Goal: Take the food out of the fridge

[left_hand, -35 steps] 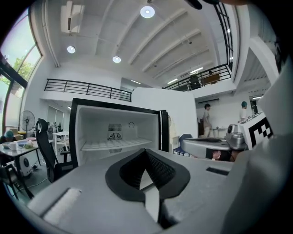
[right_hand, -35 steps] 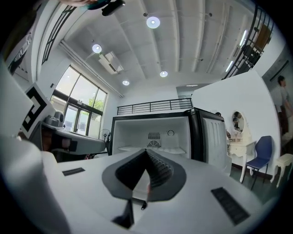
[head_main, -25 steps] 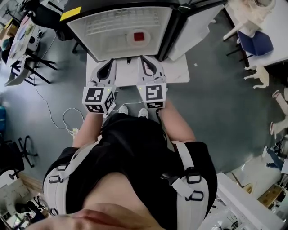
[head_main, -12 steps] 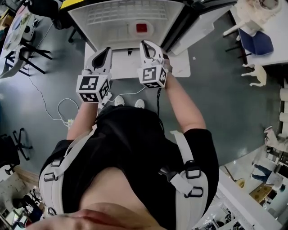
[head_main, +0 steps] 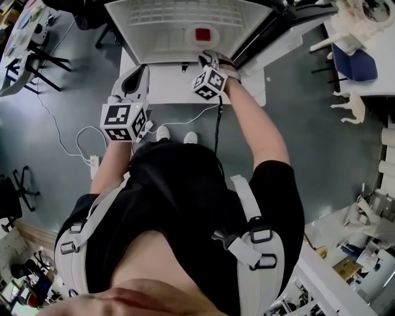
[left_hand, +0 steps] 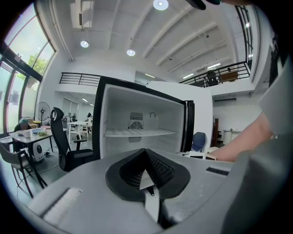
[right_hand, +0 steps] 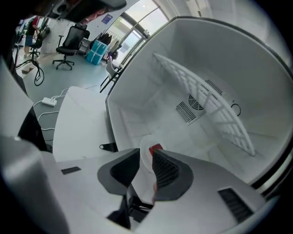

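Note:
The fridge (head_main: 185,15) stands open ahead of me, white inside. On its floor lies a white plate (head_main: 192,38) with a red piece of food (head_main: 202,34). My right gripper (head_main: 208,57) reaches to the fridge's front edge, just short of the plate, jaws open. In the right gripper view the plate (right_hand: 145,154) and red food (right_hand: 155,148) show in the gap of that gripper (right_hand: 145,170). My left gripper (head_main: 133,75) hangs back at the left over the white panel (head_main: 173,86), shut and empty. In the left gripper view, this gripper (left_hand: 145,157) faces the fridge (left_hand: 114,119).
A wire shelf (right_hand: 206,100) crosses the fridge's upper part. The fridge door (head_main: 274,34) swings open at the right. A cable and power strip (head_main: 92,163) lie on the floor at the left. Office chairs (left_hand: 64,141) and a table stand left of the fridge.
Both grippers have moved forward toward the fridge. The right one has gone farther and turned, its jaws now at the fridge's front edge near the plate.

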{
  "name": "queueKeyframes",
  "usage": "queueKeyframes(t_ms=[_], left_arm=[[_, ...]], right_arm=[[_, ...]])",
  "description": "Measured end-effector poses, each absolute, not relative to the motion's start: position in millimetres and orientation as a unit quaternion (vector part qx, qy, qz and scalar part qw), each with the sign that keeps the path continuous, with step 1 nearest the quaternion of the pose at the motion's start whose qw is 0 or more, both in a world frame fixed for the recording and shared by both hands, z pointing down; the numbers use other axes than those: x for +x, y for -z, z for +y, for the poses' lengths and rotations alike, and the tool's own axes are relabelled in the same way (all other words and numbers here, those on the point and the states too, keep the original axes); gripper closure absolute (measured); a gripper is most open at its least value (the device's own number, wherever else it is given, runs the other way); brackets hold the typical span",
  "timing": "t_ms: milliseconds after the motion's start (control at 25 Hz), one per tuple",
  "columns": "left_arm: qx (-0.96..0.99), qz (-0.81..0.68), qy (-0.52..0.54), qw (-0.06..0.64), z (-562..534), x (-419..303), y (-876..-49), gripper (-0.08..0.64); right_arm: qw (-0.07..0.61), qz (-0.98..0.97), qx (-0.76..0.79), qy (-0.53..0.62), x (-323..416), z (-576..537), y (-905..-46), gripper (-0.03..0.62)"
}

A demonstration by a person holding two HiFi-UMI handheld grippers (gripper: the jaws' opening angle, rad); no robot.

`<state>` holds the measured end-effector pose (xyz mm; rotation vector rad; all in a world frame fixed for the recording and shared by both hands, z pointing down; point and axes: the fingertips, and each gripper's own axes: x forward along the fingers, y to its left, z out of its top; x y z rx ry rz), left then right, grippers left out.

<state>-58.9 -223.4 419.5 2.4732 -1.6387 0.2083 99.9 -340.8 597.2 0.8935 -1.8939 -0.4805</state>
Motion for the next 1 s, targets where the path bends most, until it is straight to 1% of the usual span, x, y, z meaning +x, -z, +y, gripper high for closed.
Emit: queueKeyframes(t_ms=[200,360,760,1000], left_arm=[[0.815,-0.567,-0.071,0.094,-219.0,-80.0,-426.4,0.558],[0.802,-0.584,-0.072,0.106,-217.4,-91.9,-434.7,0.557],[0.779,-0.608,-0.075,0.134,-220.4,-113.2,-453.4,0.557],[0.772,-0.615,-0.077,0.140,-225.2,-120.0,-459.1,0.557]], right_arm=[[0.522,-0.760,0.348,0.169,100.2,-365.8,-631.8,0.491],[0.549,-0.751,0.333,0.154,105.5,-382.1,-652.4,0.491],[0.614,-0.724,0.258,0.181,103.6,-405.8,-681.7,0.489],[0.641,-0.718,0.208,0.173,98.4,-413.0,-690.6,0.489]])
